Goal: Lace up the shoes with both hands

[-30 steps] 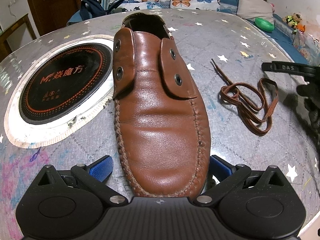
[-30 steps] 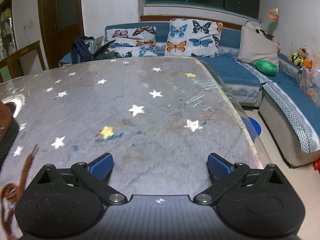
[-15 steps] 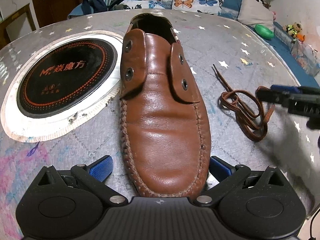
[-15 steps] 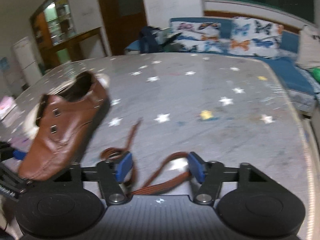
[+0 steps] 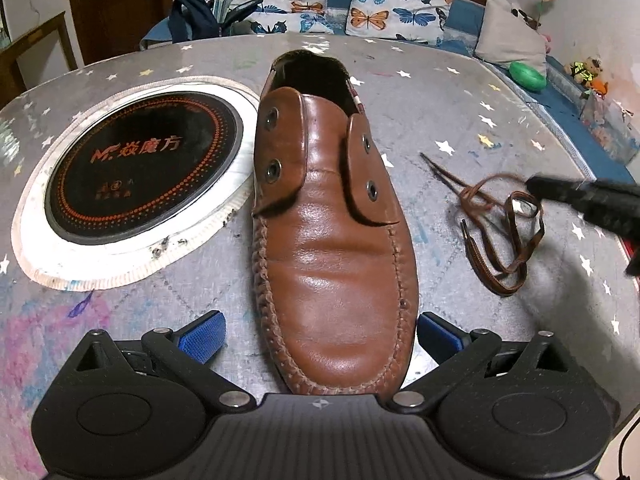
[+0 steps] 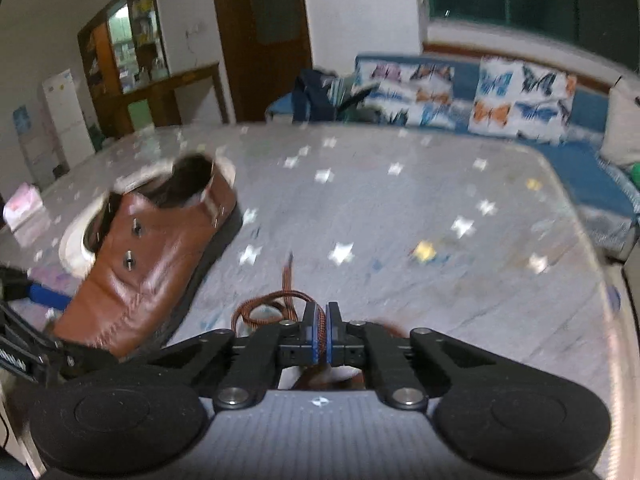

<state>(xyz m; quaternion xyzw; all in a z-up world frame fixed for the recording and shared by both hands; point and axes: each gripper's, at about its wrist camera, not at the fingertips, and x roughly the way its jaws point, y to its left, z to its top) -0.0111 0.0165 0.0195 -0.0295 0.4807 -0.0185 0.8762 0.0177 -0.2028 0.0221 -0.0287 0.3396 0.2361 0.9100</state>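
A brown leather shoe (image 5: 332, 216) lies on the star-patterned table, toe toward me, with unlaced metal eyelets on both flaps. My left gripper (image 5: 320, 336) is open, its blue pads on either side of the toe. A brown shoelace (image 5: 500, 224) lies coiled to the shoe's right. My right gripper (image 6: 320, 336) is shut on the shoelace (image 6: 276, 308) and lifts part of it off the table; it shows as a dark blurred shape in the left wrist view (image 5: 580, 200). The shoe (image 6: 152, 264) is to its left.
A round black induction hob (image 5: 132, 168) in a white ring is set in the table left of the shoe. A blue sofa with butterfly cushions (image 5: 360, 12) stands behind the table. The table's right edge (image 6: 592, 264) is near the lace.
My right gripper has closed on the shoelace and raised a loop of it. The left gripper has stayed open around the shoe's toe.
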